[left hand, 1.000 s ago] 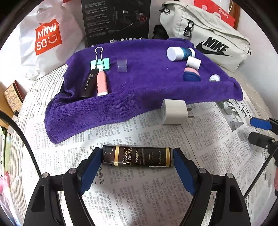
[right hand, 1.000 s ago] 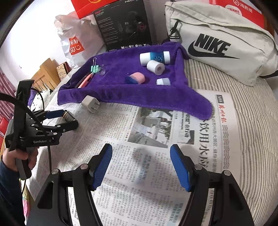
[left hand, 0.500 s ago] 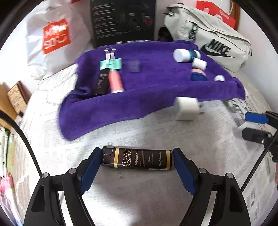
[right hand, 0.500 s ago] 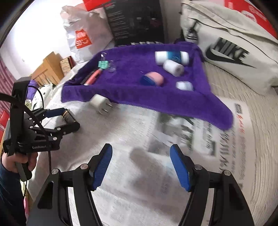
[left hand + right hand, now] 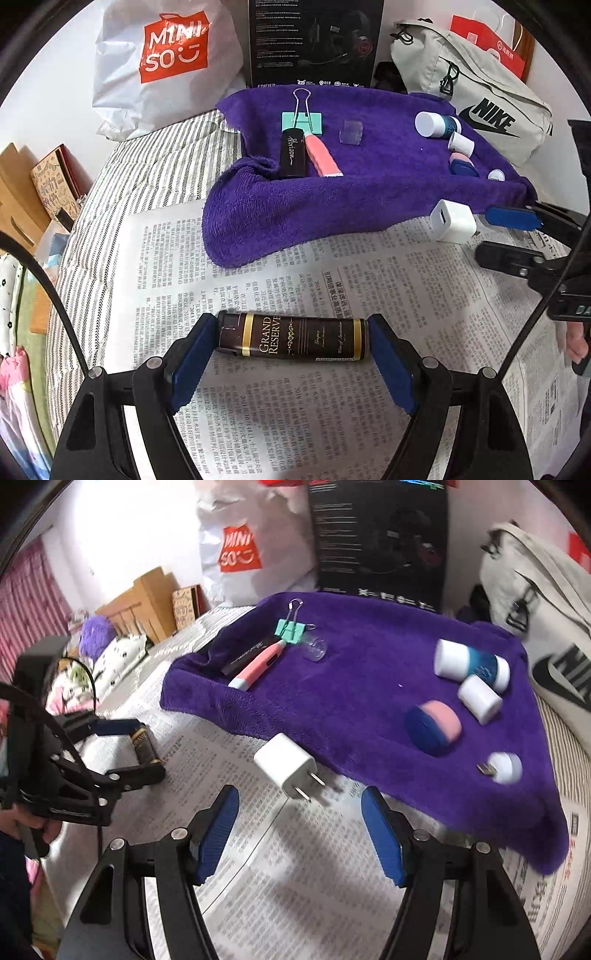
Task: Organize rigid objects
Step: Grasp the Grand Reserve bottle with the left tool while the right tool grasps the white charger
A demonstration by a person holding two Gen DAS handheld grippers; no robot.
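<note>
My left gripper (image 5: 291, 352) is shut end to end on a dark brown tube (image 5: 291, 338) with gold bands, just above the newspaper (image 5: 258, 280). From the right wrist view, the same left gripper (image 5: 142, 751) and the tube (image 5: 146, 746) show at the left. My right gripper (image 5: 299, 834) stands open and empty, right behind a white charger plug (image 5: 286, 766) lying at the edge of the purple towel (image 5: 369, 657). In the left wrist view the right gripper (image 5: 498, 236) sits beside the charger (image 5: 452, 221).
On the towel (image 5: 369, 192) lie a teal binder clip (image 5: 303, 120), a black lighter (image 5: 293, 153), a pink pen-shaped item (image 5: 323, 157), a clear cap (image 5: 351, 132), a white-blue bottle (image 5: 437, 125) and small caps. Bags and a black box stand behind.
My left gripper has slid left over the newspaper with the tube still in it. My right gripper has swung left and rolled, bringing the charger plug from its far left to just ahead of its fingers.
</note>
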